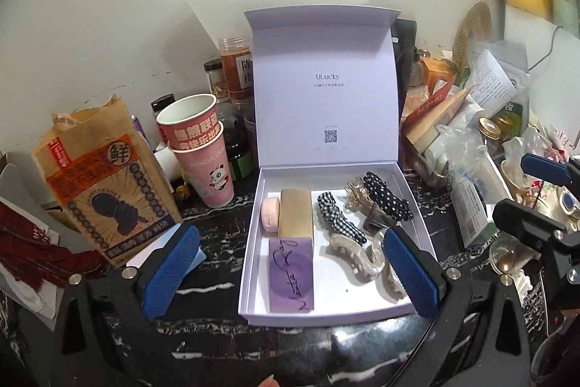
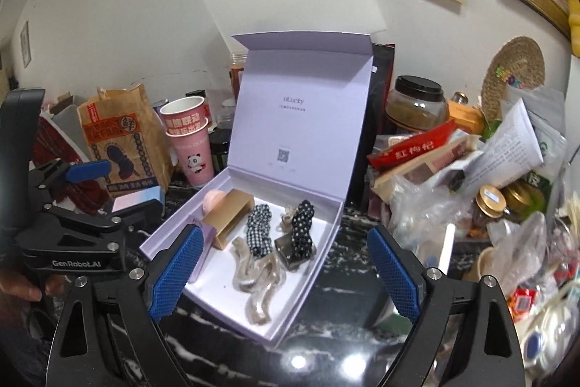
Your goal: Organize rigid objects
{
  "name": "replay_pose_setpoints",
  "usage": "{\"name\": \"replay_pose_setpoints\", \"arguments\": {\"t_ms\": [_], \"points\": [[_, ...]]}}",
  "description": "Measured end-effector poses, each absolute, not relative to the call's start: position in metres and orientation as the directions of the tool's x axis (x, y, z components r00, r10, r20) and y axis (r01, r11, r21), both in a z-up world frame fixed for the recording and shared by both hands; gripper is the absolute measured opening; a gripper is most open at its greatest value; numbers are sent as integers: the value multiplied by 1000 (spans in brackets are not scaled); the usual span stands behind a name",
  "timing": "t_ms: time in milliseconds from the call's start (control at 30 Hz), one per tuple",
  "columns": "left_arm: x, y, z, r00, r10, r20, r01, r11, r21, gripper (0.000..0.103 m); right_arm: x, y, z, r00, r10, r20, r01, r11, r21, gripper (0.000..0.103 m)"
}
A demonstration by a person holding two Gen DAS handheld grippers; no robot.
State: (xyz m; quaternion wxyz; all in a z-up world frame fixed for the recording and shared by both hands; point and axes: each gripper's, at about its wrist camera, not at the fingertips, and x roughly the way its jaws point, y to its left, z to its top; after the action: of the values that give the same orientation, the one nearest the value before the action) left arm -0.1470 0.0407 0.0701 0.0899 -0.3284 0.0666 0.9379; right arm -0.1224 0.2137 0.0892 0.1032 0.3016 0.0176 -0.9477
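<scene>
A lavender gift box lies on the black marble counter with its lid standing upright. Inside are a pink round case, a gold box, a purple card, a gingham hair clip, a polka-dot clip and clear claw clips. My left gripper hovers open over the box's front, with nothing between its pads. My right gripper is also open and holds nothing above the box. Each gripper shows at the edge of the other view: the right gripper and the left gripper.
A brown paper bag and two stacked paper cups stand left of the box. Jars line the wall behind. A cluttered pile of packets, papers and jars crowds the right side. A person's hand holds the left gripper.
</scene>
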Motion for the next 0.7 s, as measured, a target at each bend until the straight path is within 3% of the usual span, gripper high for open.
{"name": "replay_pose_setpoints", "arguments": {"t_ms": [700], "points": [[-86, 43, 56, -755, 103, -648, -186, -981, 60, 103, -66, 218, 69, -781, -167, -602, 165, -985, 60, 93]]}}
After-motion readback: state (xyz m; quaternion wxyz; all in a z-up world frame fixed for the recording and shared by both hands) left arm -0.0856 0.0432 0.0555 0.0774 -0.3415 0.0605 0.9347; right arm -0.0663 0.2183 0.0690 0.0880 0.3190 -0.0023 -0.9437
